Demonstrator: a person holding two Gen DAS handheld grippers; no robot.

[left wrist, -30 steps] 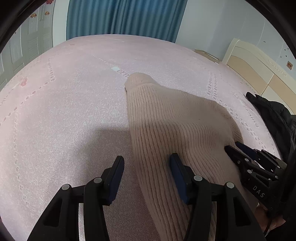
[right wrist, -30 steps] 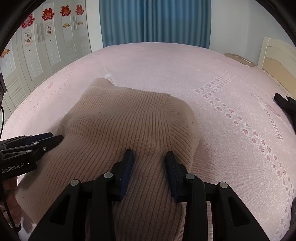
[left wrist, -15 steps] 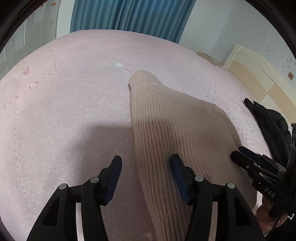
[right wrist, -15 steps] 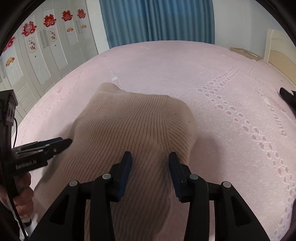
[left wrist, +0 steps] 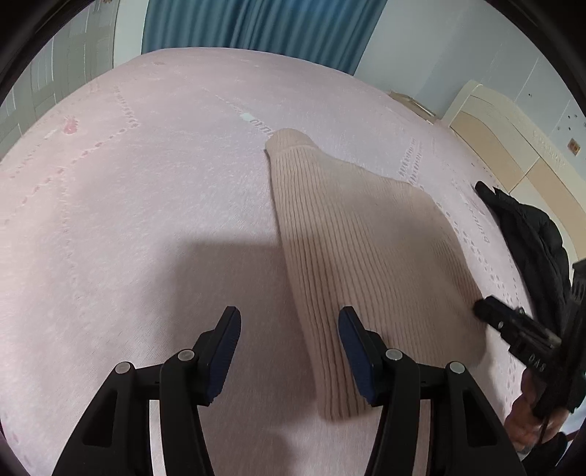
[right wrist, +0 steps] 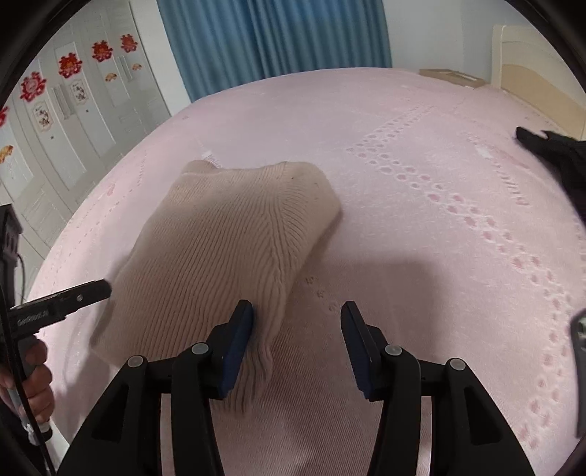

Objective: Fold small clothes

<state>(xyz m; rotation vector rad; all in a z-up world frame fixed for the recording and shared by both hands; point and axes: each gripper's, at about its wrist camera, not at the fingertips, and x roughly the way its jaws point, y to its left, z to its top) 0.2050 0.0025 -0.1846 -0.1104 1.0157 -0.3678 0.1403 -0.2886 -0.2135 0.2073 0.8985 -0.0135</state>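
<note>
Both tongs have pulled back off the knit since a second ago, and the right pair has spread wider! The left tongs (left wrist: 289, 335) hover over the pink bed (left wrist: 146, 205), jaws wide apart and holding nothing, the right finger over the garment's near edge. The right tongs (right wrist: 296, 331) are likewise spread and empty, their left pad (right wrist: 240, 342) just at the knit's near corner, though contact can't be judged. The beige ribbed sweater (left wrist: 351, 238) lies folded into a compact bundle on the bed, narrow end pointing away toward the blue curtain (left wrist: 256, 33). A black jacket (left wrist: 527, 234) sits off to the right near the headboard (left wrist: 512, 135), well apart from the sweater.
</note>
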